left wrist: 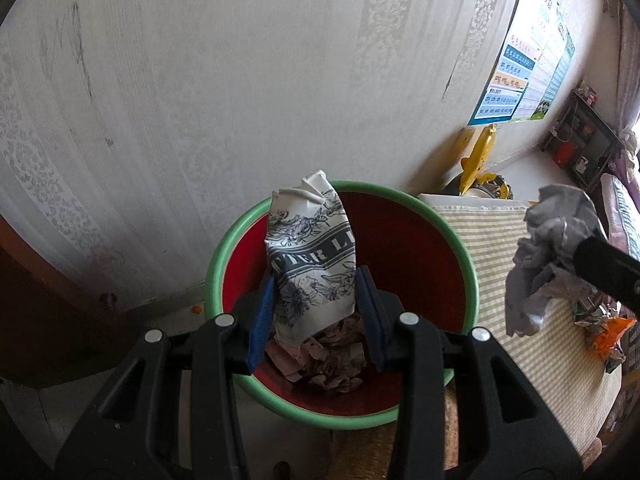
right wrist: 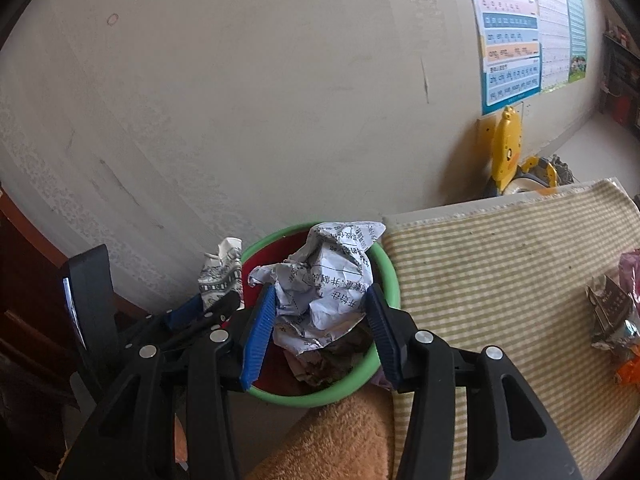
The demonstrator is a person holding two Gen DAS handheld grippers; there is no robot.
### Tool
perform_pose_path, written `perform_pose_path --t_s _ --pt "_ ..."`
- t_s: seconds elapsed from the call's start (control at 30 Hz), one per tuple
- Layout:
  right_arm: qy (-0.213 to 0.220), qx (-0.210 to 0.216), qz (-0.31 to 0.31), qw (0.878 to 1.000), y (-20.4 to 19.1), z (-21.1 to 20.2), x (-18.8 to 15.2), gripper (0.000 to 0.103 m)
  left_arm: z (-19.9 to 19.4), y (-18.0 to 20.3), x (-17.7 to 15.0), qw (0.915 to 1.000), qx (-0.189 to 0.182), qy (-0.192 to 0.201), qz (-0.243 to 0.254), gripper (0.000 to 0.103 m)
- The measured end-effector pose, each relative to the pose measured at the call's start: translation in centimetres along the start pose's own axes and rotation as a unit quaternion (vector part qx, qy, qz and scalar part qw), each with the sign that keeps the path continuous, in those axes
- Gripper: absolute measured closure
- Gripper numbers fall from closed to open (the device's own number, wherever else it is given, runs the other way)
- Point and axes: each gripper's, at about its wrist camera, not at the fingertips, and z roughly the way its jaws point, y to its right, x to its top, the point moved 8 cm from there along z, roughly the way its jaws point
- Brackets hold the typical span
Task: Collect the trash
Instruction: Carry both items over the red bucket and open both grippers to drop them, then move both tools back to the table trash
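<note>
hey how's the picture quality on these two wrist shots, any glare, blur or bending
Left wrist view: strong fisheye bend, window light blows out the top right corner above the wall chart, printed pouch over the bin is sharp. Right wrist view: same curved wall and dark corner vignette, chart's top washed out, crumpled paper's print readable, foreground slightly soft.

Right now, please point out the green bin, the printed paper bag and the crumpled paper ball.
green bin (left wrist: 472, 268), left wrist view, right rim.
printed paper bag (left wrist: 312, 256), left wrist view, banner print at its middle.
crumpled paper ball (right wrist: 328, 288), right wrist view, printed front.
</note>
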Motion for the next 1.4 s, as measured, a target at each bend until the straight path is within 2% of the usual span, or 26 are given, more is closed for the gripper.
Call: perform_pose_path --t_s 0.07,0.13,0.17,0.2,0.4,0.53,0.67,0.77,0.87,0.93,1.13,1.2,1.23,1.3,1.33,1.4 --pt "0.001 0.007 -0.002 1.0 -0.4 0.3 0.1 0.054 0.1 -0.3 -0.2 1.0 0.001 -0.003 -0.002 0.065" --pt "0.004 0.016 -0.002 1.0 -0.7 0.4 0.2 0.046 0.3 -0.4 -0.1 1.0 0.002 -0.005 -0.004 0.064" --pt "0.009 0.017 0.0 1.0 -0.7 0.3 0.3 0.036 0.4 -0.5 -0.2 0.9999 0.002 -0.008 -0.006 0.055" --pt "0.013 0.018 0.002 1.0 -0.6 0.2 0.3 0.034 0.4 -0.6 -0.2 0.9999 0.001 -0.008 -0.01 0.046" --pt "0.015 0.007 0.018 1.0 1.1 -0.7 -0.1 0.033 0.3 -0.2 -0.3 0.9999 -0.003 -0.008 -0.01 0.045" --pt "0.022 -0.03 0.043 0.998 5.1 -2.3 -1.1 0.033 0.0 0.6 -0.5 0.9999 -0.01 -0.009 0.001 0.042" --pt "0.028 -0.112 0.07 0.991 11.9 -4.8 -2.9 0.032 -0.4 1.9 -0.6 0.9997 -0.016 -0.008 0.016 0.041" --pt "0.037 -0.193 0.126 0.972 19.1 -8.0 -4.8 0.031 -0.7 3.0 -0.4 0.9995 -0.018 -0.006 0.026 0.041" --pt "0.069 -0.249 0.242 0.935 26.4 -12.5 -7.5 0.031 -0.9 4.1 -0.5 0.9992 -0.017 -0.005 0.036 0.041" --pt "0.09 -0.27 0.316 0.905 30.6 -15.0 -9.6 0.03 -1.0 5.2 -0.6 0.9988 -0.019 -0.006 0.045 0.041" --pt "0.087 -0.227 0.43 0.869 36.3 -14.4 -12.8 0.026 -2.1 9.8 -1.5 0.9953 -0.041 -0.01 0.088 0.041" --pt "0.077 -0.211 0.454 0.862 37.4 -13.3 -13.0 0.025 -2.8 11.2 -1.8 0.9938 -0.046 -0.008 0.101 0.041" --pt "0.076 -0.196 0.463 0.861 37.7 -12.8 -13.0 0.026 -3.1 11.8 -2.0 0.993 -0.049 -0.007 0.107 0.041" --pt "0.073 -0.178 0.462 0.866 38.0 -12.1 -13.1 0.041 -3.7 13.2 -2.2 0.9911 -0.05 -0.003 0.123 0.041" --pt "0.071 -0.173 0.456 0.87 38.0 -12.1 -13.1 0.062 -3.9 13.8 -2.3 0.9902 -0.051 -0.002 0.13 0.041" --pt "0.079 -0.157 0.444 0.879 37.5 -12.8 -13.1 0.078 -4.1 15.6 -2.5 0.9881 -0.061 -0.005 0.141 0.041"
